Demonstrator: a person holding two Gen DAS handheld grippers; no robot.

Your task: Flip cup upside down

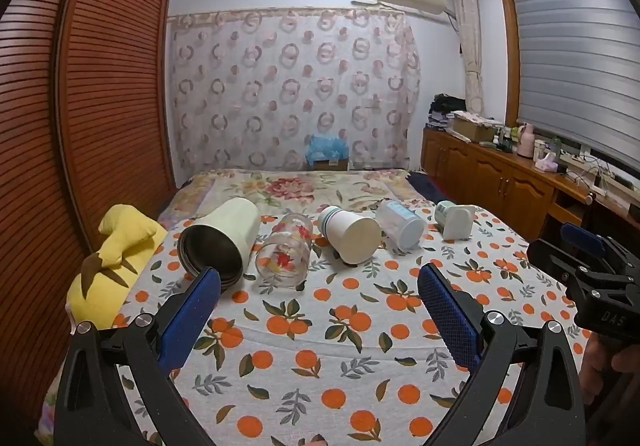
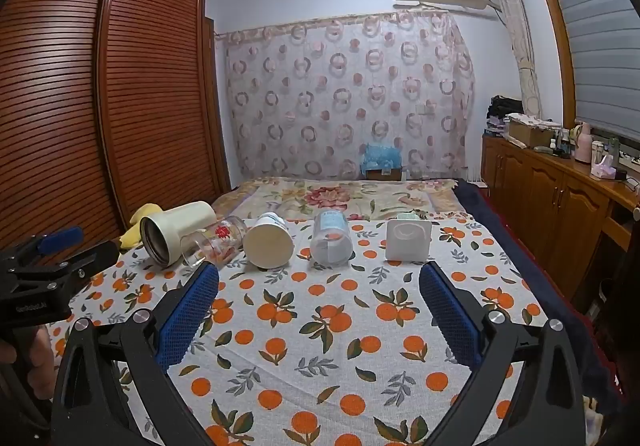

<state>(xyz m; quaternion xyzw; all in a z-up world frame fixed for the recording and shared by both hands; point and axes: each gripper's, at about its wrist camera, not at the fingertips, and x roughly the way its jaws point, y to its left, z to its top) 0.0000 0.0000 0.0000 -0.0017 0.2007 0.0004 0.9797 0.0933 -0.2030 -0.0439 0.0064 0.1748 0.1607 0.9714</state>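
Observation:
Several cups lie on their sides in a row on an orange-print cloth [image 1: 320,358]. From the left: a cream tumbler with a dark steel inside [image 1: 220,240] [image 2: 176,232], a clear glass with red flowers [image 1: 286,252] [image 2: 216,242], a white cup with teal stripes [image 1: 350,232] [image 2: 269,240], a clear plastic cup with a pale blue base [image 1: 400,224] [image 2: 331,238], and a square white cup [image 1: 456,222] [image 2: 408,240]. My left gripper [image 1: 320,286] is open and empty, short of the row. My right gripper [image 2: 320,282] is open and empty too, and also shows at the right edge of the left wrist view [image 1: 592,270].
A yellow plush toy [image 1: 116,258] lies at the cloth's left edge by the wooden wardrobe [image 1: 80,126]. A floral blanket [image 1: 300,186] covers the bed beyond the cups. A wooden cabinet [image 1: 500,174] with clutter runs along the right wall.

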